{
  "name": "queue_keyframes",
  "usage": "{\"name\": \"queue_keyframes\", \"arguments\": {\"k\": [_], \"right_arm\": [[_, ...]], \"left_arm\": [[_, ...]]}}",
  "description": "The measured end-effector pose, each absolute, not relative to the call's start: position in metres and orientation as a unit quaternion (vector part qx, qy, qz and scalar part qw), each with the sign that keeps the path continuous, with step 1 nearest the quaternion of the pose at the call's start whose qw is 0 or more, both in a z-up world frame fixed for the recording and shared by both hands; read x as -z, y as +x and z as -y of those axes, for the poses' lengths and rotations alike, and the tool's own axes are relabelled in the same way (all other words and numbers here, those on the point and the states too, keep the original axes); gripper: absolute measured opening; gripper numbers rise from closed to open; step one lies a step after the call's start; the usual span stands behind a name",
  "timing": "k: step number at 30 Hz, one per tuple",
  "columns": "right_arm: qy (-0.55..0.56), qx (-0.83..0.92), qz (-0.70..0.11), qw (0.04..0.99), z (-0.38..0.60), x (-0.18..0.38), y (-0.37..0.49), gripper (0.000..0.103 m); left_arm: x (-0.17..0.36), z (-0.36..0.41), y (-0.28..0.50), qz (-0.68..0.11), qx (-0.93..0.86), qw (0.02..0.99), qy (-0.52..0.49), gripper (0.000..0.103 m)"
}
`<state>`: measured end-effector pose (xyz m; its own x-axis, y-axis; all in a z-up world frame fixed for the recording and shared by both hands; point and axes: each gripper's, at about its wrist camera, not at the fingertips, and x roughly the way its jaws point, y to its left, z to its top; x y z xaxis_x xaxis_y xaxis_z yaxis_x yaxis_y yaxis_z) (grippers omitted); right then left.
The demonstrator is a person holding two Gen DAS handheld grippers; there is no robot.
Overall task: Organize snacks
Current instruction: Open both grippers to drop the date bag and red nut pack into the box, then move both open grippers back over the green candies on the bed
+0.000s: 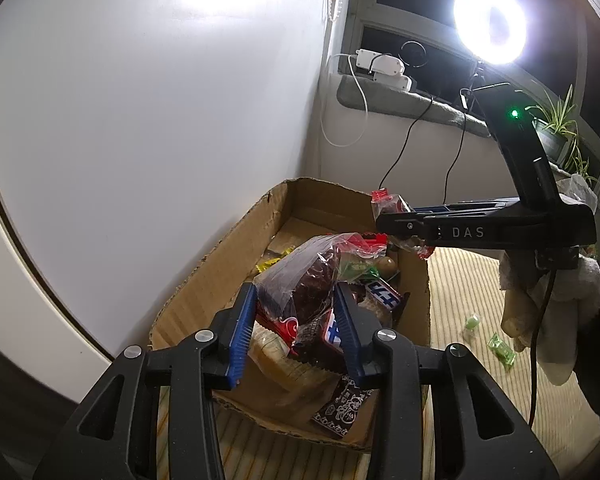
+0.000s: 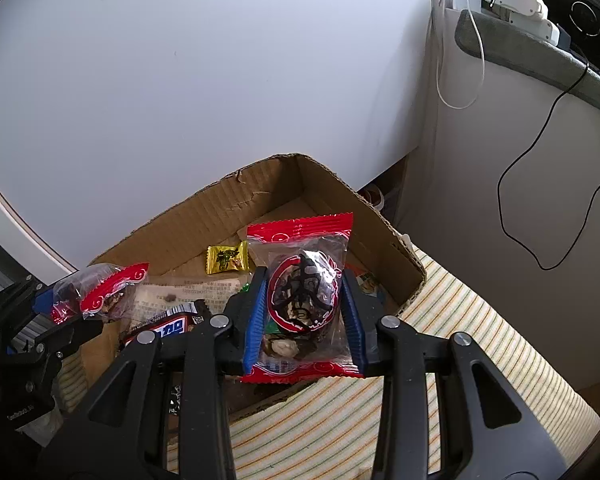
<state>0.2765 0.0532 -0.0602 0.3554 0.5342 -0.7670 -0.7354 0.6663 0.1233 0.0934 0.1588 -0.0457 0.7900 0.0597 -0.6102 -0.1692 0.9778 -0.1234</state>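
An open cardboard box [image 1: 220, 248] [image 2: 260, 200] on a striped cloth holds several snacks. My left gripper [image 1: 296, 300] is shut on a clear, red-edged snack packet [image 1: 300, 276] with dark contents, held over the box. My right gripper [image 2: 304, 300] is shut on a similar red-edged packet [image 2: 302, 292] with a red circle print, held above the box's near right corner. In the left wrist view the right gripper [image 1: 396, 224] hangs over the box's far right side. In the right wrist view the left gripper [image 2: 60, 312] with its packet [image 2: 100, 288] is at the left.
In the box lie a yellow candy [image 2: 226, 258], a dark blue-lettered bar [image 2: 172, 326] and a pale packet [image 2: 188, 292]. Two green candies [image 1: 500, 350] lie on the striped cloth [image 2: 440, 340]. A white wall stands behind, a windowsill with cables and a bright ring lamp [image 1: 490, 20] at right.
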Motion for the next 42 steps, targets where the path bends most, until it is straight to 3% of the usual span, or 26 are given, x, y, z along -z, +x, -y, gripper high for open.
{"name": "queue_keyframes", "arguments": {"k": [2,7,11,18,24,42], "right_arm": [[-0.124,-0.391,-0.412,0.813,-0.056,0.060,0.276,0.039],[-0.128,-0.393,-0.404,0.816,-0.057,0.057,0.272,0.059],[-0.128,-0.391,-0.397,0.820,-0.055,0.053,0.270,0.070],[-0.126,-0.386,-0.386,0.829,-0.045,0.040,0.263,0.085],[-0.125,-0.383,-0.375,0.835,-0.029,0.024,0.251,0.091],[-0.121,-0.359,-0.357,0.854,0.054,0.006,0.209,0.092]], "left_arm": [[0.045,-0.159,0.094,-0.318,-0.060,0.942,-0.085,0.039],[0.044,-0.159,0.093,-0.318,-0.063,0.942,-0.085,0.041],[0.042,-0.158,0.092,-0.314,-0.068,0.943,-0.081,0.054],[0.036,-0.154,0.086,-0.308,-0.066,0.946,-0.076,0.054],[0.028,-0.145,0.074,-0.300,-0.060,0.949,-0.072,0.054],[0.018,-0.096,0.061,-0.290,-0.016,0.955,-0.060,0.054]]}}
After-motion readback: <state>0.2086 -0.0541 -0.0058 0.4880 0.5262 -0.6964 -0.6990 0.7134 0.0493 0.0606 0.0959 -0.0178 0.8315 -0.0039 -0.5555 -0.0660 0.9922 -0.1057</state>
